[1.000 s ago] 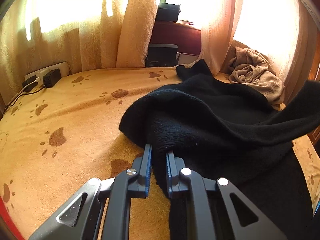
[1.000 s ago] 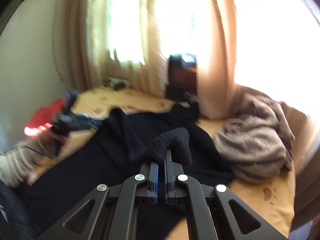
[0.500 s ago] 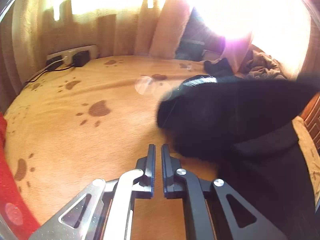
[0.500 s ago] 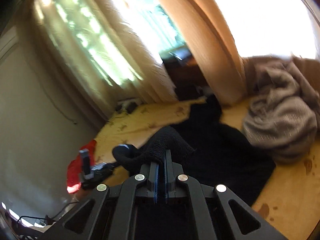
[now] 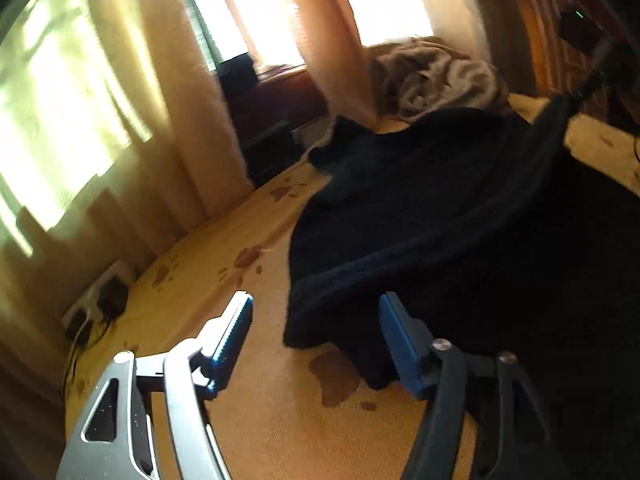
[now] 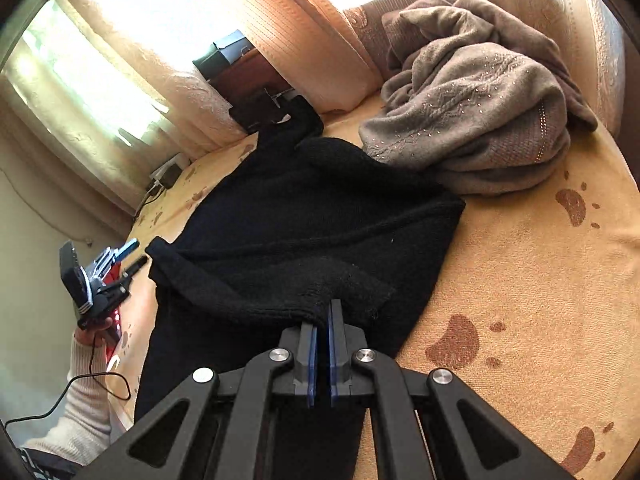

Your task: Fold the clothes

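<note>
A black knitted sweater (image 6: 312, 208) lies spread across the middle of a yellow-orange blanket with brown paw prints (image 6: 520, 280), running from the lower centre of the right wrist view up toward the curtains (image 6: 280, 28) at the top. The right gripper (image 6: 322, 320), at the bottom centre of that view, is clamped on a raised fold of the sweater's near edge, the blue pads pressed close together with black knit pinched between them.

The left gripper (image 5: 316, 328) fills the bottom of the left wrist view. Its jaws are opening, and the blue pads stand well apart; the sweater's corner lies on the blanket between and just beyond them, free of the left pad, while the right pad sits against the dark cloth and contact there cannot be judged. In the right wrist view this gripper appears at the left edge, held by a hand in a cream sleeve (image 6: 80, 400), beside the sweater's left edge.

A crumpled grey-brown sweater with small studs (image 6: 480, 120) sits in the upper right of the right wrist view, touching the black one's far edge. A power strip with plugs (image 5: 100, 304) lies at the blanket's left edge, below the curtains.
</note>
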`<act>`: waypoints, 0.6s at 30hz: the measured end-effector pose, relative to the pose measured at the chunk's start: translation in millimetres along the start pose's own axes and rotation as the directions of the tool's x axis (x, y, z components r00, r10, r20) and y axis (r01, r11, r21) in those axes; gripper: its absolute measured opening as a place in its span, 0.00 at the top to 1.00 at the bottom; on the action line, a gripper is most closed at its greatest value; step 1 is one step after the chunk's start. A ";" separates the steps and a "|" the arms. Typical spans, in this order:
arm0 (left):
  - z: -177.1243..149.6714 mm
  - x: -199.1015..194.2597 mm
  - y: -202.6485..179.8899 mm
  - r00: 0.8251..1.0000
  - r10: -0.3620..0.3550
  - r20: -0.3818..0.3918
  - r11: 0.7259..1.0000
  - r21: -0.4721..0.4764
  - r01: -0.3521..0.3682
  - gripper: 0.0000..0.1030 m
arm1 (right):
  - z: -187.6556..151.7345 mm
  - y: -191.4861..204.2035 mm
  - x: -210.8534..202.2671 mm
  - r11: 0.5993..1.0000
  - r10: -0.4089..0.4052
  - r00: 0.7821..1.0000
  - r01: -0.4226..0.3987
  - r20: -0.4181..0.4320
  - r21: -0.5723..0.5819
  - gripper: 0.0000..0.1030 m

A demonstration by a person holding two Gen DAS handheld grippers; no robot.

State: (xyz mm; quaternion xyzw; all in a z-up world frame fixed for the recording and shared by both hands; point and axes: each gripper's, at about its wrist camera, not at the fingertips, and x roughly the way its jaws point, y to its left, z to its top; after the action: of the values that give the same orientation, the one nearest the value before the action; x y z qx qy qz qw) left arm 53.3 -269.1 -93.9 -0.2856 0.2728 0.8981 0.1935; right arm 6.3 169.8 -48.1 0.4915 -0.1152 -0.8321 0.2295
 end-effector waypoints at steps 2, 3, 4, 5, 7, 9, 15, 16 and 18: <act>5.9 7.9 -3.0 0.999 -0.028 -0.021 0.998 0.053 0.029 0.30 | -0.1 1.0 1.2 1.000 -0.005 1.000 0.005 0.000 -0.013 0.96; 8.6 12.8 -1.7 0.998 -0.044 -0.036 0.997 0.066 0.047 0.30 | 0.0 1.4 1.4 1.000 -0.006 1.000 0.006 0.001 -0.018 0.96; 11.3 17.1 0.4 0.997 -0.064 -0.050 0.995 0.070 0.068 0.30 | 0.0 1.8 1.3 1.000 -0.008 1.000 0.008 0.002 -0.024 0.96; 13.9 20.4 3.9 0.994 -0.088 -0.063 0.994 0.058 0.092 0.31 | 0.1 2.1 1.3 1.000 -0.010 1.000 0.010 0.003 -0.029 0.96; 18.1 27.2 10.8 0.987 -0.129 -0.093 0.991 0.030 0.133 0.39 | 0.9 2.4 -0.6 0.999 -0.013 1.000 0.013 0.011 -0.038 0.96; 19.3 31.6 16.4 0.979 -0.167 -0.115 0.986 0.009 0.169 0.64 | 1.3 3.9 -3.2 0.998 -0.020 0.999 0.021 0.025 -0.054 0.96; 13.0 23.2 15.2 0.932 -0.324 -0.164 0.938 0.076 0.339 0.94 | -3.7 14.8 -25.0 0.989 -0.035 0.994 0.049 0.100 -0.141 0.96; 10.9 17.4 12.7 0.921 -0.351 -0.171 0.921 0.115 0.373 0.94 | -5.7 16.8 -31.2 0.986 -0.030 0.993 0.048 0.115 -0.157 0.96; 5.7 1.0 10.2 0.907 -0.383 -0.176 0.892 0.186 0.413 0.94 | -12.6 25.3 -47.2 0.981 0.001 0.990 0.026 0.140 -0.193 0.96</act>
State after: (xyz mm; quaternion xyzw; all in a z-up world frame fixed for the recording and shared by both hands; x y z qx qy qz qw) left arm 45.1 -273.4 -86.7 -0.3723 0.3179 0.7823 0.3851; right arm 43.5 171.7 -7.6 0.4082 -0.0462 -0.8731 0.2626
